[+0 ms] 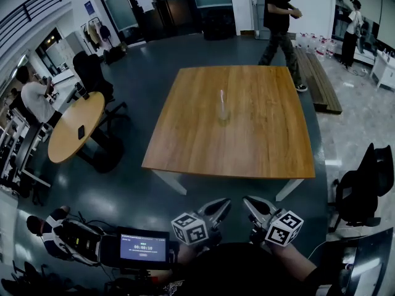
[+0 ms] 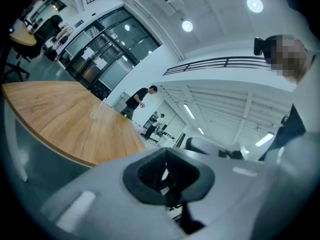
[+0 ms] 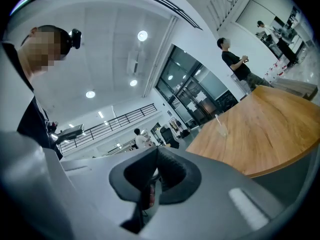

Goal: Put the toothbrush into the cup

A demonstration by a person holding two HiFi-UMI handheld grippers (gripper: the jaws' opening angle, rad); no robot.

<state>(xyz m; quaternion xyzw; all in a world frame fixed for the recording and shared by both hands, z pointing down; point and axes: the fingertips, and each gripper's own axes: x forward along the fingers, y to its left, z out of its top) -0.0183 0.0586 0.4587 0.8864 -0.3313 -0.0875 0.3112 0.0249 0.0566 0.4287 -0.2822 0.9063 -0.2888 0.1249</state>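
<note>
The left gripper point(image 1: 218, 208) and right gripper point(image 1: 252, 206) are closed and empty, held back from the desk point(image 1: 265, 142). Far ahead, the toothbrush point(image 1: 221, 97) apparently already stands in the cup point(image 1: 223, 112).

Head view: mounted high, aimed forward and steeply down. Surface point(image 1: 247, 134) well ahead, left gripper point(image 1: 219, 209) and right gripper point(image 1: 252, 206) close at the bottom edge.

Left gripper view: low, off the surface's near edge, tilted up and rolled. Looks along own jaws across the wood toward glass doors point(image 2: 100, 59) and ceiling point(image 2: 200, 14). Own body very near, fills the lower half.

Right gripper view: same low station, rolled the other way, facing across the surface to the doors.

Shared by all three: surface, cup point(image 1: 222, 111) mid-surface, standing person point(image 1: 278, 17) beyond the far edge. Wearer point(image 2: 295, 129) seen from below in both gripper views.
</note>
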